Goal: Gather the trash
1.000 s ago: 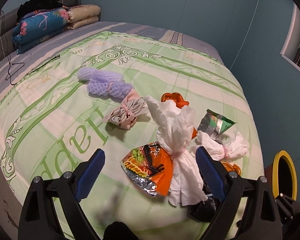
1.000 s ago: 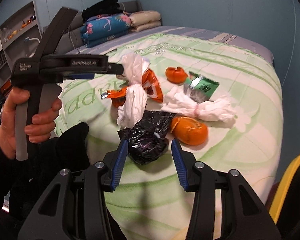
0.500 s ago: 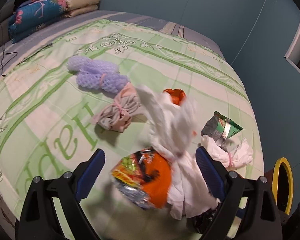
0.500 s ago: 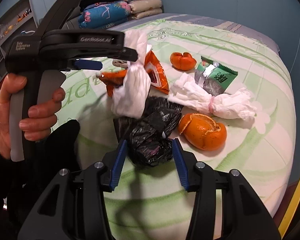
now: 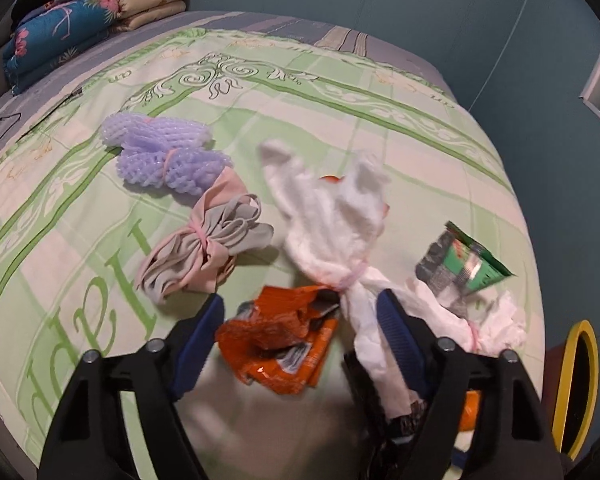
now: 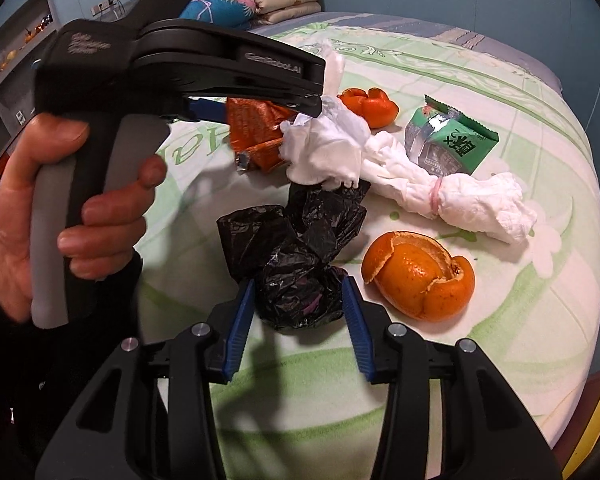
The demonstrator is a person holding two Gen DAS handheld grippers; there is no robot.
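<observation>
On the green bed cover (image 5: 340, 100) my left gripper (image 5: 299, 300) is closing. Its pads press a crumpled orange snack wrapper (image 5: 276, 344) and the tail of a tied white tissue bundle (image 5: 340, 232) between them. My right gripper (image 6: 299, 284) is also closing, its blue pads against both sides of a crumpled black plastic bag (image 6: 296, 248). A peeled orange skin (image 6: 416, 276) lies just right of that bag. Beyond it lie a second tissue bundle (image 6: 452, 196), a green packet (image 6: 448, 148) and another orange peel (image 6: 366, 106).
A purple foam net (image 5: 160, 156) and a pink-grey tied cloth bundle (image 5: 204, 256) lie left of the pile. Folded bedding (image 5: 60, 28) sits at the bed's far end. A yellow bin rim (image 5: 580, 380) stands past the right edge. A hand (image 6: 80, 208) holds the left tool.
Both grippers came down closer to the pile. The left jaws narrowed onto the wrapper and tissue, and the wrapper crumpled. The right jaws narrowed slightly on the black bag.
</observation>
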